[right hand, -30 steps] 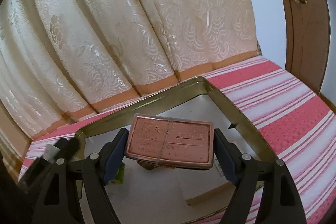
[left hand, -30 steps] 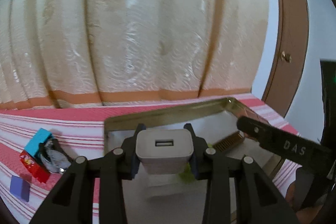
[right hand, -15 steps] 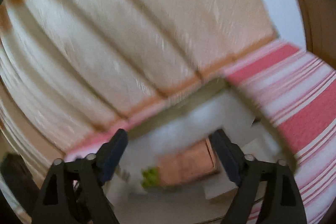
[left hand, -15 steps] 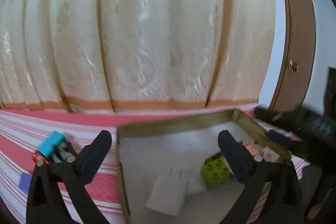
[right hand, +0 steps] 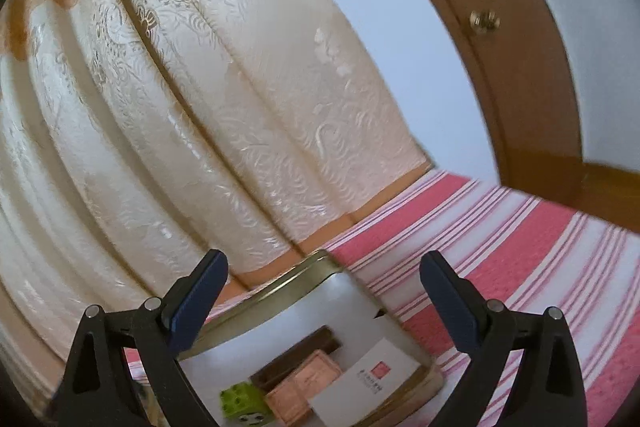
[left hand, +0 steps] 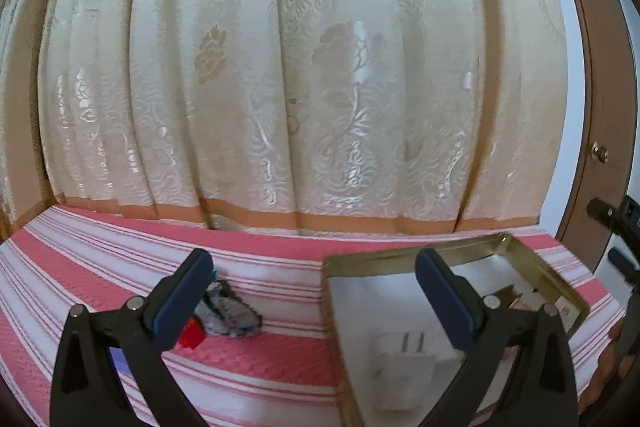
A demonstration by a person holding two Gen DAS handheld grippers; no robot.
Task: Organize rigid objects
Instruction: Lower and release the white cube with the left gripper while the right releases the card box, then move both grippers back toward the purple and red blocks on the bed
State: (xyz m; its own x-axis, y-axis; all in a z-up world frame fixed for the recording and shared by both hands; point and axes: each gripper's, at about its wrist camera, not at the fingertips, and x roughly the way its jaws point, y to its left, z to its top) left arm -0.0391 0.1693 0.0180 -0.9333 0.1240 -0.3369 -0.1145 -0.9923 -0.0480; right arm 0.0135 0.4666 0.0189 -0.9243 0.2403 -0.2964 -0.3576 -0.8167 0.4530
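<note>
Inside the tin tray on the striped bed, our charger and copper box lie released, both hand-held grippers, left and right, spread empty, and we risk snagging the tray rim pulling away.

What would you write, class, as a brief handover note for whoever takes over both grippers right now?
Left gripper: jaws open, empty.
Right gripper: jaws open, empty.
In the gold tray: white charger, pink case, green block, brown piece, white card.
Done: those items are in the tray.
Left: the small pile and red item on the striped cloth, beside the tray, likely go in next.
</note>
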